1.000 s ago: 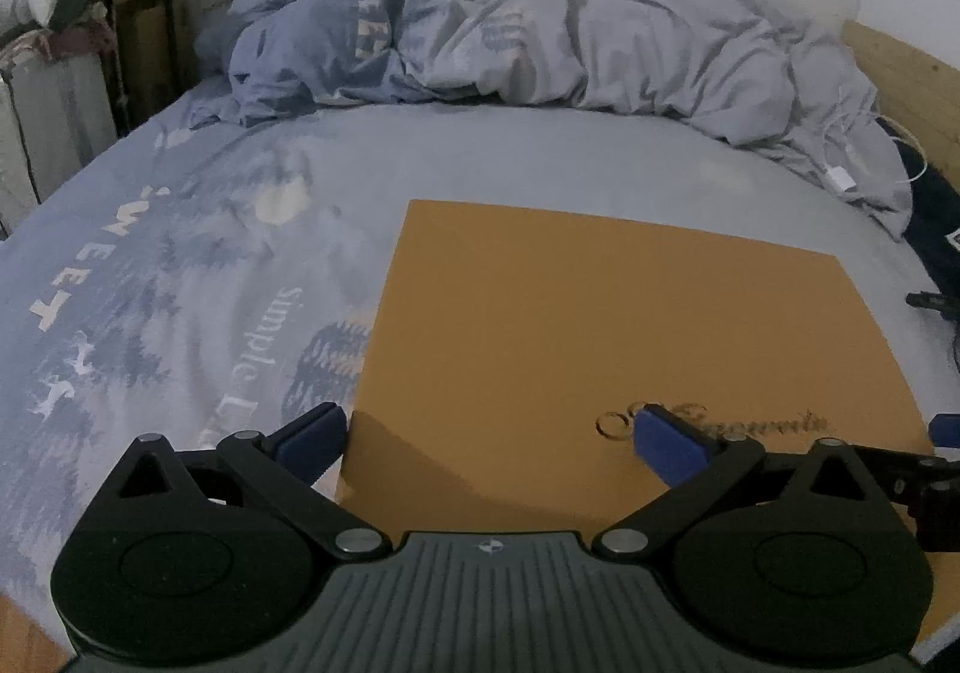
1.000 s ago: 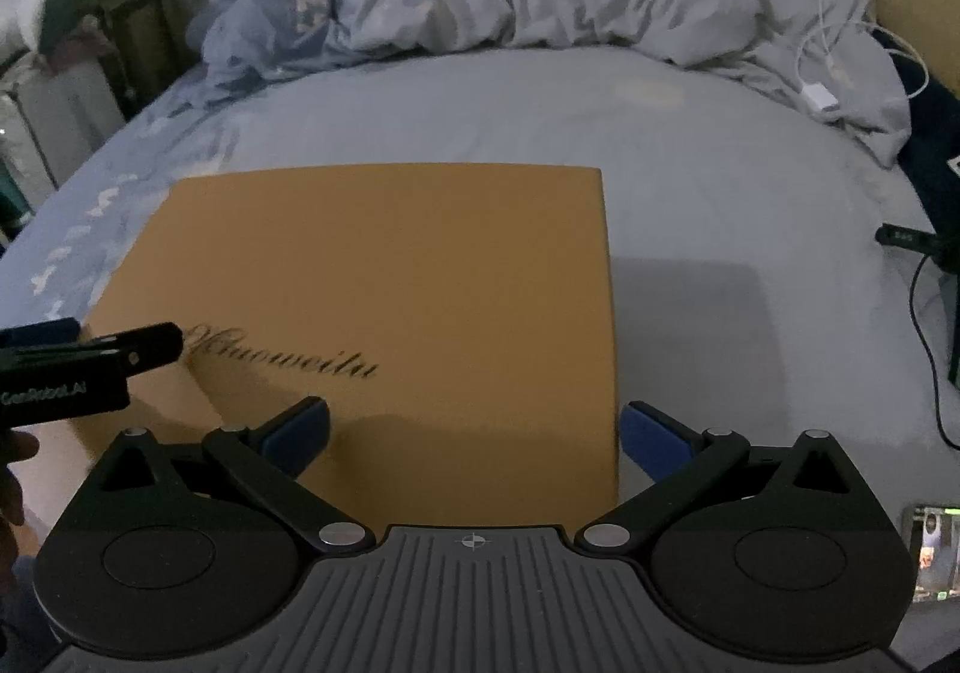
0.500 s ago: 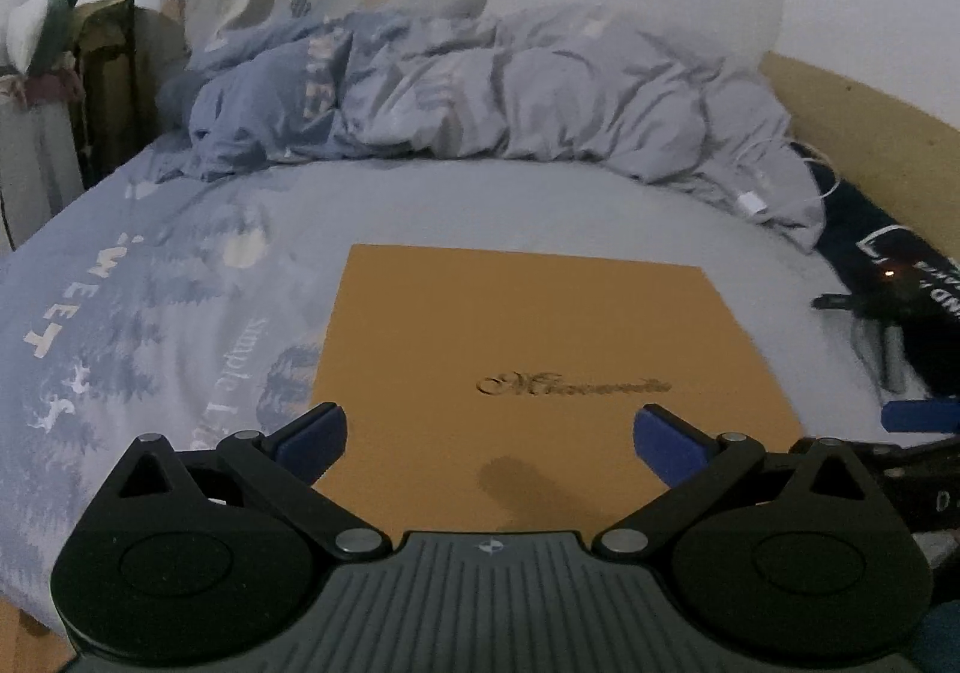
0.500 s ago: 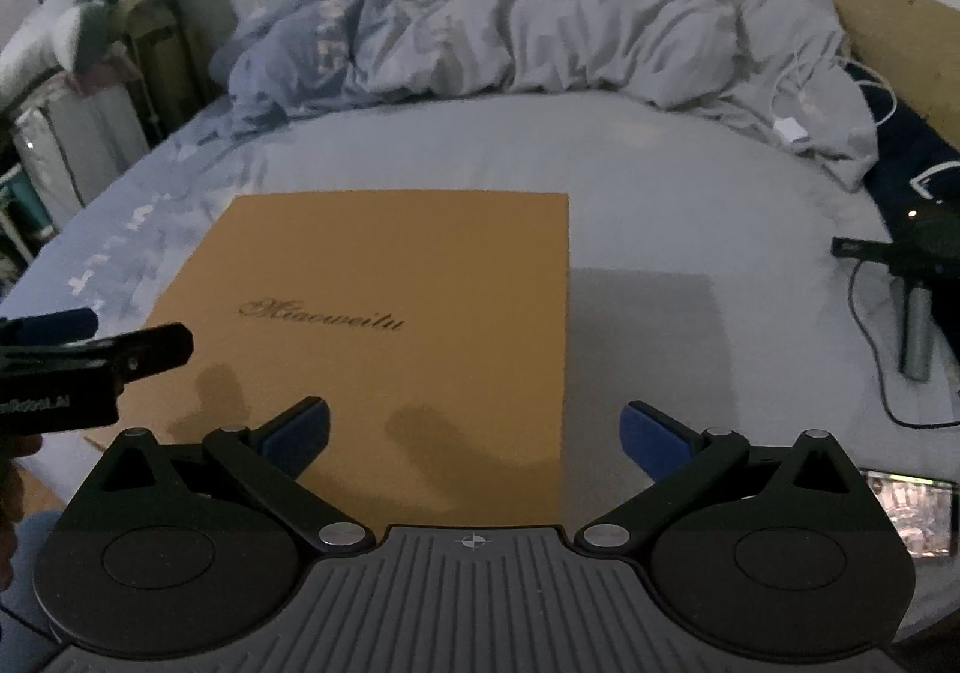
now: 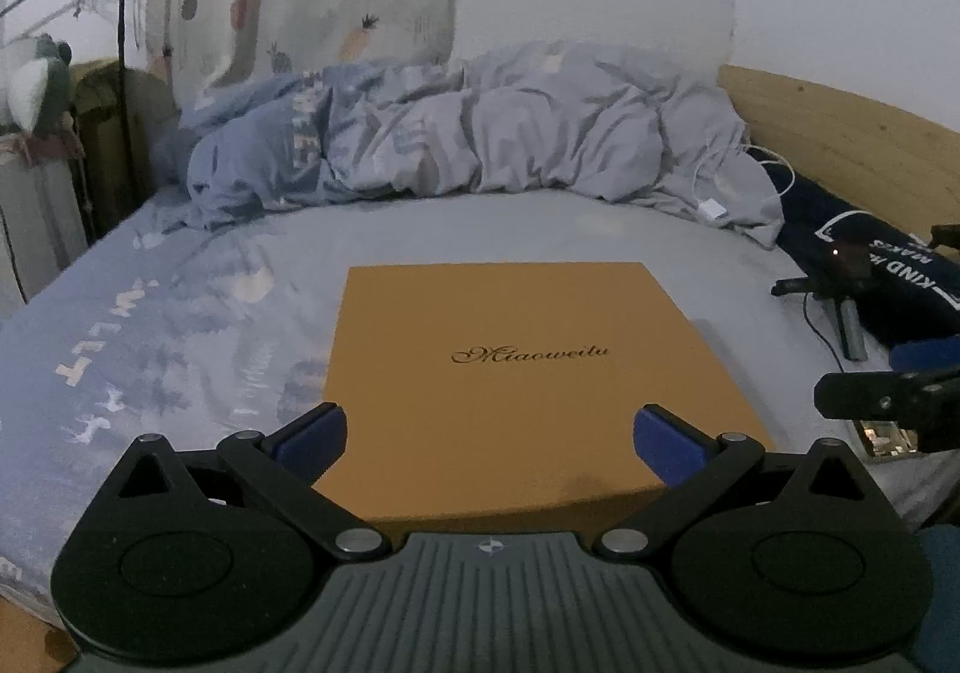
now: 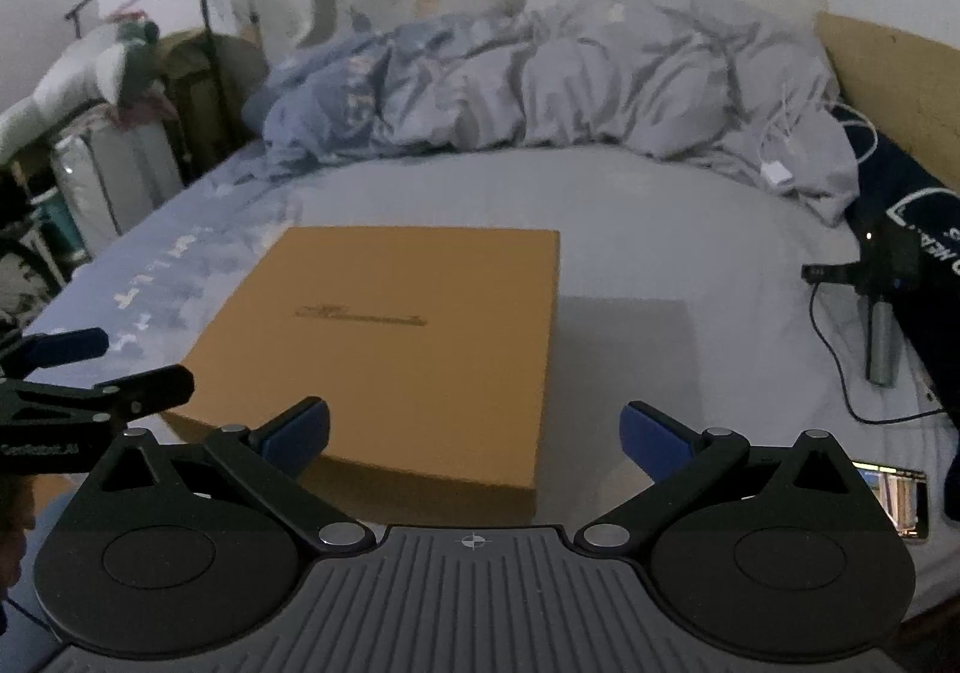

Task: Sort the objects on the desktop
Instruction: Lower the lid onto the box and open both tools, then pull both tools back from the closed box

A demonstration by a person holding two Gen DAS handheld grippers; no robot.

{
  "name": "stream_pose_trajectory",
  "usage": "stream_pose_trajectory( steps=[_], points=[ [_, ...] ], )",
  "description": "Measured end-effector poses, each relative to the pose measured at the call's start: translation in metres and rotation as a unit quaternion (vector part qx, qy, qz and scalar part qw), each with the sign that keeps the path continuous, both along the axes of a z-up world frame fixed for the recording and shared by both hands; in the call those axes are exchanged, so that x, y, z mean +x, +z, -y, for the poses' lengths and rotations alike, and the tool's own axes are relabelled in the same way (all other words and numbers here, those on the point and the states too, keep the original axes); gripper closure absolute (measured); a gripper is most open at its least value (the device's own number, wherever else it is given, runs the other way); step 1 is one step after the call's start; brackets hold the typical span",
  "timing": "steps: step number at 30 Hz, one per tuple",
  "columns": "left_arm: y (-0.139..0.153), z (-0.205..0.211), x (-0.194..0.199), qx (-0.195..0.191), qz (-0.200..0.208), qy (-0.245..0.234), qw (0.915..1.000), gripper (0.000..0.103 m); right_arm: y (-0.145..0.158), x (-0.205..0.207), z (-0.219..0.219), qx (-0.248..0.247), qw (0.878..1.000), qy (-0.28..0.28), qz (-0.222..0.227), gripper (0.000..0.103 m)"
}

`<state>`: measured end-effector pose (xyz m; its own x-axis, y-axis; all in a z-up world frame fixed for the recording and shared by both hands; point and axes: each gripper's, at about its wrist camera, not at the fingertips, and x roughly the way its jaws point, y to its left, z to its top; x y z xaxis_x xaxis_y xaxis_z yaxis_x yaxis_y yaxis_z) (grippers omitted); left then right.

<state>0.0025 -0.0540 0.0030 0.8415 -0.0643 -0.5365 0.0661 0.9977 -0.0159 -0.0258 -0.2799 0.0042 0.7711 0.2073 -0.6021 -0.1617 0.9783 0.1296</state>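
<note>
- Box (image 5: 522, 367) – flat, orange-brown, script lettering on lid – is lying on the bed sheet (image 5: 180, 325), near the front edge of the bed, lid facing up.
- L gripper (image 5: 489, 442) is hovering above the box's near edge, jaws spread wide, nothing between the blue pads (image 5: 312, 436); pads are sitting apart from the lid as far as can be told.
- R gripper (image 6: 474, 430) is hanging over the box's near right corner, jaws also wide, gripping nothing; its left pad is showing over the lid, right pad over bare sheet.
- Each gripper is showing in the other's view: R one at the right edge of the left wrist view (image 5: 888, 403), L one at the left edge of the right wrist view (image 6: 90, 391).
- Open room: bare sheet is stretching right of the box & behind it up to the crumpled duvet (image 5: 480, 132).
- Right side is getting crowded – dark bag (image 5: 888, 265), small tripod w/ cable (image 6: 870, 307), phone (image 6: 900, 493) near the front right bed edge.
- White charger & cord (image 5: 714, 208) are lying at the duvet's right end, by the wooden headboard (image 5: 852, 144).
- Left of box: printed sheet is running to the bed's left edge; clothes rack (image 5: 72, 72) is standing beyond.
</note>
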Motion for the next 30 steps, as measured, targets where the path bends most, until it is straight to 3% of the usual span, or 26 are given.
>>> stream_pose_trajectory(
  steps=[12, 17, 22, 27, 30],
  points=[
    [0.001, -0.012, -0.044, -0.004, 0.029, 0.012, 0.9995, 0.0, 0.008, -0.045, -0.012, 0.013, 0.998, 0.026, 0.061, 0.0],
    [0.006, -0.017, -0.059, -0.025, 0.042, 0.0, 0.9988, 0.0, -0.001, -0.055, -0.019, 0.006, 0.998, 0.033, 0.061, 0.0],
    [0.01, -0.017, -0.07, -0.023, 0.084, -0.009, 0.9961, 0.0, -0.004, -0.06, -0.028, 0.007, 0.997, 0.042, 0.067, 0.0],
    [0.007, -0.018, -0.072, -0.045, 0.092, -0.017, 0.9946, 0.0, -0.004, -0.062, -0.036, 0.009, 0.996, 0.045, 0.073, 0.0],
    [0.006, -0.014, -0.07, -0.024, 0.096, 0.0, 0.9951, 0.0, -0.004, -0.063, -0.037, 0.01, 0.996, 0.042, 0.074, 0.0]
  ],
)
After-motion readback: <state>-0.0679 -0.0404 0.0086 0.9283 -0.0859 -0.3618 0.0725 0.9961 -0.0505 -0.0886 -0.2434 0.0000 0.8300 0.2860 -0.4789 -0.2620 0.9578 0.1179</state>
